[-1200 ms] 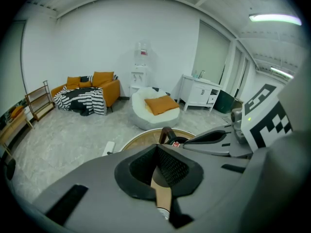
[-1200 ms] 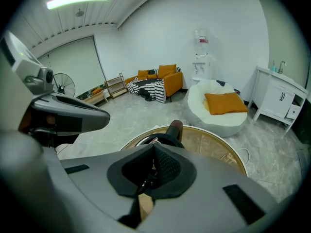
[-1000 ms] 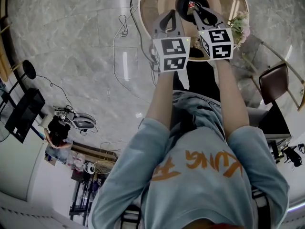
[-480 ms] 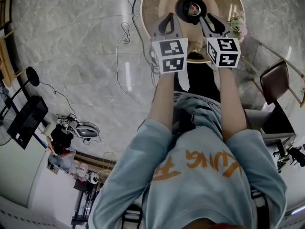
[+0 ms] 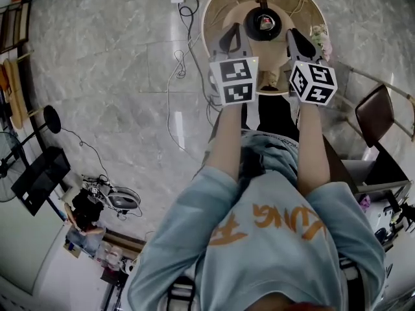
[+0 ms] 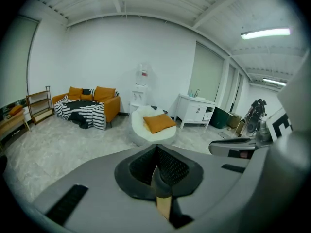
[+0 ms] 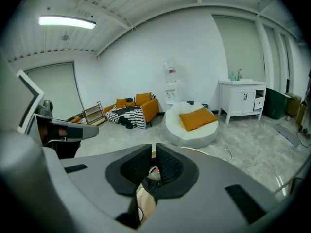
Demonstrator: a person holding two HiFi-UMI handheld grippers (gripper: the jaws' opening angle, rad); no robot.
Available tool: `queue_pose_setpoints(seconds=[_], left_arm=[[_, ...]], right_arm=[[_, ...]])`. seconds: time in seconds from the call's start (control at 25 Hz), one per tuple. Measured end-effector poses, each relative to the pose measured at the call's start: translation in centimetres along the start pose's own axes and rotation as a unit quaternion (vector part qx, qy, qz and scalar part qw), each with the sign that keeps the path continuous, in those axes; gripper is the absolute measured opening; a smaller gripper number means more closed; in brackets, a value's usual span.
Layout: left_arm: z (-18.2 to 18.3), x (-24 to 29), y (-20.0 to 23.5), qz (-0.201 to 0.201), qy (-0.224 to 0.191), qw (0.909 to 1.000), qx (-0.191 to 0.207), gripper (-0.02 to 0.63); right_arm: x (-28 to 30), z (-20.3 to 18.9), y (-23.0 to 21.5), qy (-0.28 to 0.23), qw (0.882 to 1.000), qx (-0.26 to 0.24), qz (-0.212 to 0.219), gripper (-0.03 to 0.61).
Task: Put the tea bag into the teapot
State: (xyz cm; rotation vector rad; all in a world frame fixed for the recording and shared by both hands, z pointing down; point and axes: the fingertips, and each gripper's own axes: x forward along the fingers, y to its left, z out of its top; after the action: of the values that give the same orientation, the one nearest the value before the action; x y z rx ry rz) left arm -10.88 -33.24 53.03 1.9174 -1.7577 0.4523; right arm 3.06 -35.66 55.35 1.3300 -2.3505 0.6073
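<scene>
- Black teapot (image 5: 254, 31) stands on the round wooden desk (image 5: 217, 11), just ahead of both grippers and between their tips.
- Red-and-white tea bag (image 5: 266, 22) shows inside the teapot's open mouth, apart from either gripper.
- Left gripper (image 6: 156, 152) is closed, its ribbed pads pressed together with nothing between them. It hovers over the near side of the desk.
- Right gripper (image 7: 153, 154) is closing, with a narrow slit between its pads and nothing held there. Just beneath its pads, a bit of the teapot and the red of the tea bag peep through.
- Pale flowers (image 5: 320, 36) sit on the desk just off the right gripper's outer side.
</scene>
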Motion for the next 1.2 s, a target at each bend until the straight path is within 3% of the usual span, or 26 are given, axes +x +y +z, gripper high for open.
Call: queue_pose_setpoints(seconds=[0.12,0.56,0.96,1.2], left_arm=[[1.7,-1.8,0.4,-0.005,-0.024,0.9997,0.007,0.025],[11.5,-8.2,1.2,-0.02,-0.12,0.9922,0.027,0.025],[21.1,-12.1,0.1,-0.044,-0.218,0.9727,0.066,0.025],[24.3,-13.6,-0.5,-0.05,-0.254,0.9624,0.081,0.025]], right_arm=[[-1.6,2.1,1.0,-0.033,0.999,0.001,-0.005,0.014],[-7.8,12.8,4.0,-0.141,0.99,-0.026,0.0,0.012],[-11.6,21.0,4.6,-0.223,0.972,-0.065,-0.025,0.012],[-13.4,24.4,4.5,-0.261,0.962,-0.074,-0.027,0.012]])
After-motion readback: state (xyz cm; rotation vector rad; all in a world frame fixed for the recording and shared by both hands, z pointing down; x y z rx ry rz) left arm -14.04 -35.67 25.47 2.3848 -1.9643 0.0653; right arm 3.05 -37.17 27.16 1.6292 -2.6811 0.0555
